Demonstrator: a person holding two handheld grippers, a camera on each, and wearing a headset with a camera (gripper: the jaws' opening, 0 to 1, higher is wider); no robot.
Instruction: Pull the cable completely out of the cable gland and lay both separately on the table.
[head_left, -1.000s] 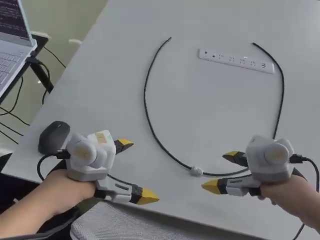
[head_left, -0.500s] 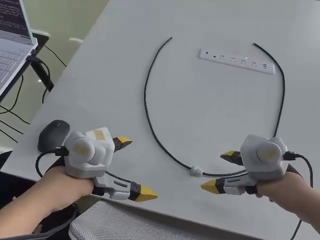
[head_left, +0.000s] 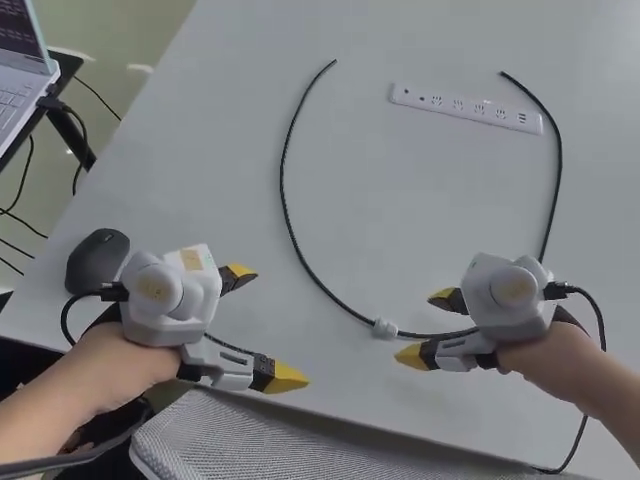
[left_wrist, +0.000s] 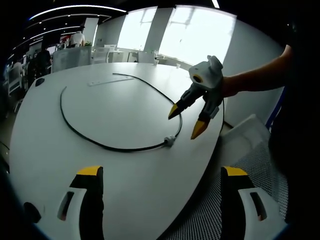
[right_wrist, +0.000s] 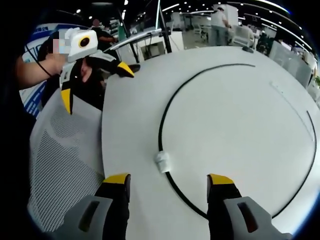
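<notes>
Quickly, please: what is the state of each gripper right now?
Left gripper: open, holding nothing.
Right gripper: open, holding nothing, fingers close to the cable gland.

White pwr strip (head_left: 466, 107) flat on the white table (head_left: 420, 220), far side. Dark mouse (head_left: 97, 260) at near-left edge. Laptop (head_left: 20, 60) open, off-table left, on a black stand. Grey mesh chair (head_left: 250, 445) tucked at the near edge.
</notes>
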